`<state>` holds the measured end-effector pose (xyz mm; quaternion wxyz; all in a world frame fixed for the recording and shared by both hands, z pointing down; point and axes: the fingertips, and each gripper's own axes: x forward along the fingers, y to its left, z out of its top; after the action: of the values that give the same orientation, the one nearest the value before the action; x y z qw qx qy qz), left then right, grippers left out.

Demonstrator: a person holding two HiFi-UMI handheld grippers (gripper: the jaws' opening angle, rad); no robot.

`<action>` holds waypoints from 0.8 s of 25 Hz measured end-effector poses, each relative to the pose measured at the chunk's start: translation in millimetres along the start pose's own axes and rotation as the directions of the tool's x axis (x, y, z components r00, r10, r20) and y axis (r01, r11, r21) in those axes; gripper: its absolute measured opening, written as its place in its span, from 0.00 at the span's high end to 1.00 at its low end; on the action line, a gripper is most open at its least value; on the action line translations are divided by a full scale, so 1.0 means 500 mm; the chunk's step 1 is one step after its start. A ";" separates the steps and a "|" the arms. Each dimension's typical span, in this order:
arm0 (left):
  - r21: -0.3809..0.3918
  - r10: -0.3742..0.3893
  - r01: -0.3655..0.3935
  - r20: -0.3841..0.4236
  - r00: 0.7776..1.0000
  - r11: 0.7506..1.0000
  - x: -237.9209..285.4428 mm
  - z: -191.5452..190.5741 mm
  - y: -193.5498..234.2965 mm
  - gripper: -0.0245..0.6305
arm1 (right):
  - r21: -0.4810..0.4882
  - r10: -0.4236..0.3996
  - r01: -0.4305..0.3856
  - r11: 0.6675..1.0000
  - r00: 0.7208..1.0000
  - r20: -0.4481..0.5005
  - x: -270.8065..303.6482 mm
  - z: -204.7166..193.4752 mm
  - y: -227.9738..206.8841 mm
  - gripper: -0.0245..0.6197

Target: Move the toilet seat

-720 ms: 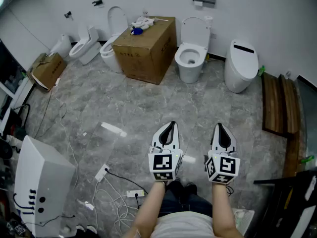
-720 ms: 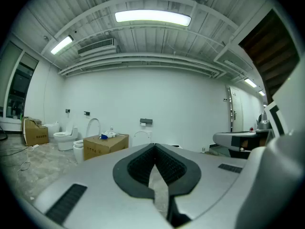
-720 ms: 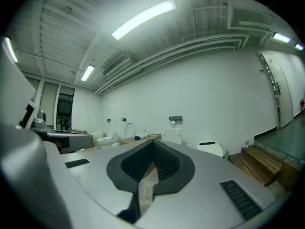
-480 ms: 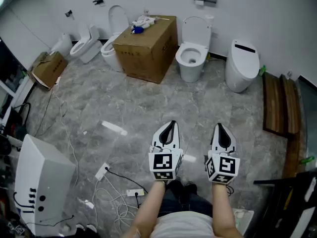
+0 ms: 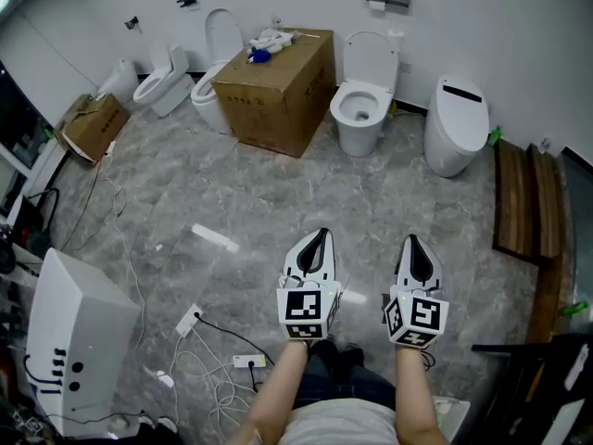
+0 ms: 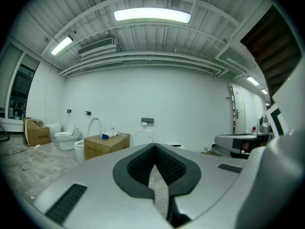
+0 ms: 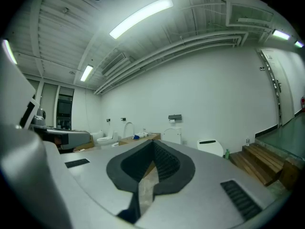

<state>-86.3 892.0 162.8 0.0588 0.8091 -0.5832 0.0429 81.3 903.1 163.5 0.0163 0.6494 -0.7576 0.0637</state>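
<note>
A white toilet (image 5: 361, 109) with its seat and lid (image 5: 370, 61) raised stands against the far wall, well ahead of both grippers. My left gripper (image 5: 320, 234) and right gripper (image 5: 410, 239) are held side by side low in the head view, both shut and empty, pointing toward the toilets. In the left gripper view the left gripper (image 6: 153, 146) has its jaws closed with nothing between them. The right gripper (image 7: 153, 142) looks the same in the right gripper view, with the raised lid (image 7: 170, 135) just beyond its tip.
A cardboard box (image 5: 276, 86) sits left of the toilet, a closed smart toilet (image 5: 455, 123) to its right, more toilets (image 5: 157, 86) further left. Wooden steps (image 5: 523, 197) line the right side. Cables and a power strip (image 5: 190, 320) lie on the floor beside a white unit (image 5: 69, 336).
The head view has shifted slightly, so the room sits a little to the right in frame. Both grippers hold the same pose, shut.
</note>
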 end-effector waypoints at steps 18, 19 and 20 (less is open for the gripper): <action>-0.009 -0.006 0.006 -0.064 0.998 1.000 0.169 -0.044 0.001 0.94 | 0.035 0.031 -0.029 0.999 0.998 -0.055 0.161 -0.047 -0.066 0.94; -0.008 -0.007 0.007 -0.066 0.998 1.000 0.188 -0.044 0.013 0.94 | 0.038 0.030 -0.028 0.999 0.998 -0.057 0.184 -0.048 -0.066 0.94; -0.006 -0.007 0.007 -0.068 0.998 1.000 0.207 -0.043 0.028 0.94 | 0.042 0.030 -0.028 0.999 0.998 -0.059 0.207 -0.047 -0.064 0.94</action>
<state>-66.7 793.7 198.7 0.0810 0.8090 -0.5781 0.0683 95.2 799.8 200.4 0.0245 0.6365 -0.7646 0.0986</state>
